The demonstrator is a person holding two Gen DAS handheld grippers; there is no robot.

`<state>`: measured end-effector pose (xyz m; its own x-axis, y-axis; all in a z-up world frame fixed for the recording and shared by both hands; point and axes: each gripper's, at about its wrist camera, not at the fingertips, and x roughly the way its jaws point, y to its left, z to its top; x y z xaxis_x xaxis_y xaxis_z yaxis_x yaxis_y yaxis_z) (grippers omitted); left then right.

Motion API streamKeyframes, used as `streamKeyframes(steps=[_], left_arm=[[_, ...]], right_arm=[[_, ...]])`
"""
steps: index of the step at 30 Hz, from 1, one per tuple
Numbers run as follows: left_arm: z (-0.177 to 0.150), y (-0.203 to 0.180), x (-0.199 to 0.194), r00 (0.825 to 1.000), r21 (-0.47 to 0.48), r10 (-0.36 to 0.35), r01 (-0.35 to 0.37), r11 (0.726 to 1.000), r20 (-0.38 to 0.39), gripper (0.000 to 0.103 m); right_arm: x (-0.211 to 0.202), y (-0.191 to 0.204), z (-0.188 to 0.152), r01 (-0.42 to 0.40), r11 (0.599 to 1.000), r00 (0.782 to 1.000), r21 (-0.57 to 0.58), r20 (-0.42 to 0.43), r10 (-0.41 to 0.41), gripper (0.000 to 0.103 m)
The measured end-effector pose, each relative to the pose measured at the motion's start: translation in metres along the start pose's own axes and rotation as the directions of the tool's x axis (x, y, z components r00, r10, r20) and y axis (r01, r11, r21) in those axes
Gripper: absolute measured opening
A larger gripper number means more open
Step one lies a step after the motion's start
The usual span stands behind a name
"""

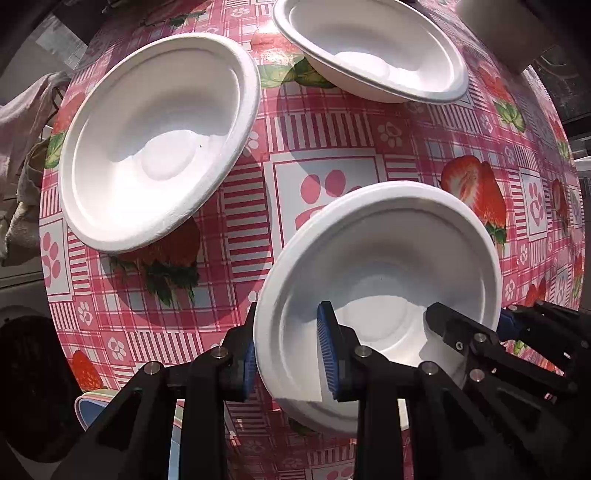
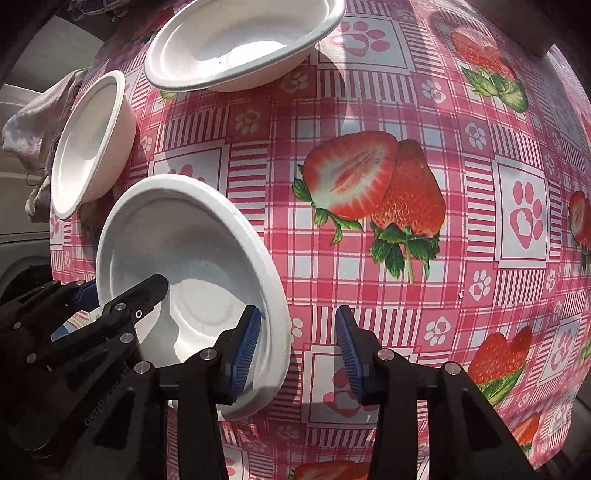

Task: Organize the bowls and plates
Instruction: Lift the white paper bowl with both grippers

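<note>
Three white paper bowls sit on a pink strawberry tablecloth. The near bowl [image 1: 384, 266] [image 2: 177, 236] has both grippers at its rim. My left gripper [image 1: 288, 350] is open, its jaws straddling the bowl's left rim, one pad inside, one outside. My right gripper [image 2: 299, 347] is open, its jaws straddling the right rim; it also shows in the left wrist view [image 1: 480, 332], and the left gripper shows in the right wrist view [image 2: 122, 295]. A second bowl [image 1: 159, 136] [image 2: 88, 144] lies at the left. A third bowl [image 1: 373, 48] [image 2: 240, 40] lies at the back.
The round table [image 1: 332, 147] [image 2: 406, 295] drops off at its left and right edges. A crumpled cloth [image 1: 26, 147] [image 2: 37, 122] hangs beyond the left edge. A blue-rimmed plate [image 1: 96, 410] shows at the near left. A white object [image 1: 502, 26] stands at the back right.
</note>
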<state>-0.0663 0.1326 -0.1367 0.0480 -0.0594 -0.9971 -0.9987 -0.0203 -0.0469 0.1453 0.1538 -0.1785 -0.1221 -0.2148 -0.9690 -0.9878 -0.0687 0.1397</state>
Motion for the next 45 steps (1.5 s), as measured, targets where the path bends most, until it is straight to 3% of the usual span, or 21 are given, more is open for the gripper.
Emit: streamKeyframes(steps=[5,9,14,23,27,36,45], left_arm=[[0.002,0.008,0.001,1.0,-0.006,-0.015,0.015,1.0,0.001,0.032],[-0.002,-0.006,0.0,1.0,0.012,-0.009,0.009,1.0,0.0,0.032],[-0.011,-0.028,0.0,1.0,0.07,-0.001,0.001,0.998,-0.004,0.032],[-0.037,-0.088,0.006,1.0,0.21,0.001,0.004,0.978,-0.022,0.032],[-0.053,-0.121,0.008,1.0,0.293,0.019,-0.012,0.956,-0.02,0.033],[-0.071,-0.181,0.016,0.999,0.358,0.014,-0.001,0.934,-0.036,0.033],[-0.105,-0.272,0.025,0.999,0.434,0.012,0.006,0.901,-0.04,0.036]], right_arm=[[0.006,0.006,0.003,-0.036,0.999,0.999,0.011,0.005,0.036,0.019],[0.001,-0.021,-0.01,-0.102,0.993,0.995,0.06,0.001,0.102,0.019],[0.001,-0.038,-0.024,-0.096,0.992,0.995,0.077,-0.001,0.097,0.019],[-0.002,-0.093,-0.065,-0.083,0.985,0.996,0.153,0.004,0.084,0.019],[-0.004,-0.12,-0.087,-0.06,0.98,0.998,0.188,0.01,0.059,0.019],[-0.007,-0.175,-0.124,-0.056,0.963,0.998,0.265,0.02,0.053,0.019],[-0.019,-0.238,-0.169,-0.042,0.951,0.999,0.305,0.025,0.036,0.019]])
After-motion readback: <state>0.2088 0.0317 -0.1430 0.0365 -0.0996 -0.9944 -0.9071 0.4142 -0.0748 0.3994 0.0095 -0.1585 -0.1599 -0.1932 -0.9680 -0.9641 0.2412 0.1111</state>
